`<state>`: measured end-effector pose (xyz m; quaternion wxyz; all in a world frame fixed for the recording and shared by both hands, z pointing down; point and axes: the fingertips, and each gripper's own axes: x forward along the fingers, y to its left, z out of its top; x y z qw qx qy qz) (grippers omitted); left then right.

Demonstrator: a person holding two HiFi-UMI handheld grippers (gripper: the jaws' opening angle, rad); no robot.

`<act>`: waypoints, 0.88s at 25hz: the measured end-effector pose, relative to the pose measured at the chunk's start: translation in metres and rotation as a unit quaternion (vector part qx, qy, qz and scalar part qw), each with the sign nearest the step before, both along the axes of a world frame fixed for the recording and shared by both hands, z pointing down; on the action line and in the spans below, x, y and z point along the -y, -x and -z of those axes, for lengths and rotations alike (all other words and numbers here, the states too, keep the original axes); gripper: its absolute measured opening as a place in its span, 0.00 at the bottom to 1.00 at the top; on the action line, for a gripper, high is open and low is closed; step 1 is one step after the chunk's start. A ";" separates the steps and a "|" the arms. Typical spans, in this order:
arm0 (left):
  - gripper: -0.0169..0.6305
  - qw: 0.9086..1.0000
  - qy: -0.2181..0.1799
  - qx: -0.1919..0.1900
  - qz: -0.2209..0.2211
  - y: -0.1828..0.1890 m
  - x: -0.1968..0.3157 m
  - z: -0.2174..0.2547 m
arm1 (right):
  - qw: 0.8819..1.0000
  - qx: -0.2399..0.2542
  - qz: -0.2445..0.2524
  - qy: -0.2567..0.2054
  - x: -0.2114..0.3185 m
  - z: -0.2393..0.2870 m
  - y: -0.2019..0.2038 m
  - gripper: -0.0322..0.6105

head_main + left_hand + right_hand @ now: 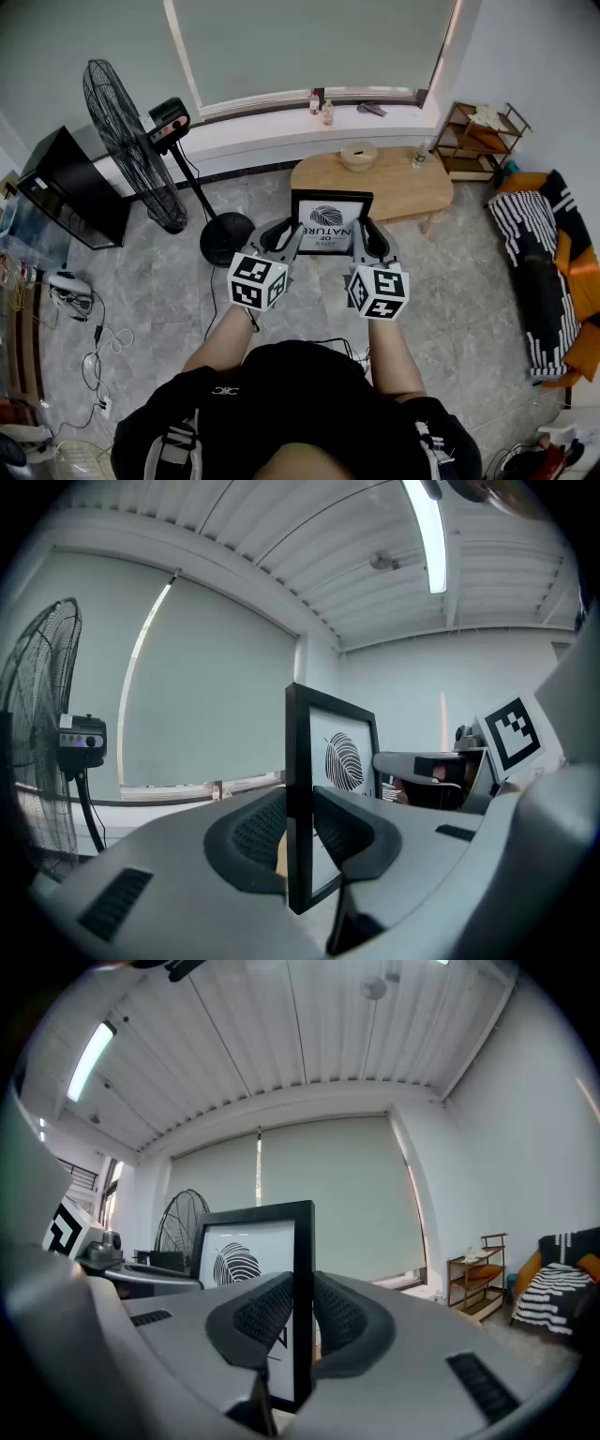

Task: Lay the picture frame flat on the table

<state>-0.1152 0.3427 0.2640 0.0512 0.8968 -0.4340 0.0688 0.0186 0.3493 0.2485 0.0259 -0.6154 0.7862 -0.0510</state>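
A black picture frame (330, 221) with a leaf print is held in the air between both grippers, in front of the oval wooden table (398, 187). My left gripper (292, 234) is shut on the frame's left edge (298, 808), its ribbed pads (258, 832) pressing both faces. My right gripper (364, 236) is shut on the frame's right edge (302, 1297) in the same way. The print side (246, 1265) faces me, upside down in the head view. The frame stands tilted up, above the table's near rim.
On the table sit a wooden bowl (359, 155) and a small glass (421, 157). A standing fan (131, 141) is at the left, a wooden shelf (480, 141) and a striped couch (544, 272) at the right. Bottles (321, 105) stand on the windowsill.
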 end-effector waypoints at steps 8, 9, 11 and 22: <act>0.19 1.000 -0.003 0.000 0.002 -0.022 -0.009 -0.002 | 1.000 0.016 0.002 0.002 -0.007 -0.003 -0.022 0.18; 0.19 1.000 -0.003 0.000 0.002 -0.024 -0.011 -0.003 | 1.000 0.017 0.003 0.002 -0.008 -0.005 -0.025 0.18; 0.18 1.000 -0.001 0.000 0.003 -0.029 -0.014 -0.006 | 1.000 0.019 0.003 0.005 -0.010 -0.007 -0.030 0.18; 0.18 1.000 0.005 -0.005 0.000 -0.028 0.000 -0.018 | 1.000 0.016 -0.001 0.016 0.002 -0.019 -0.030 0.18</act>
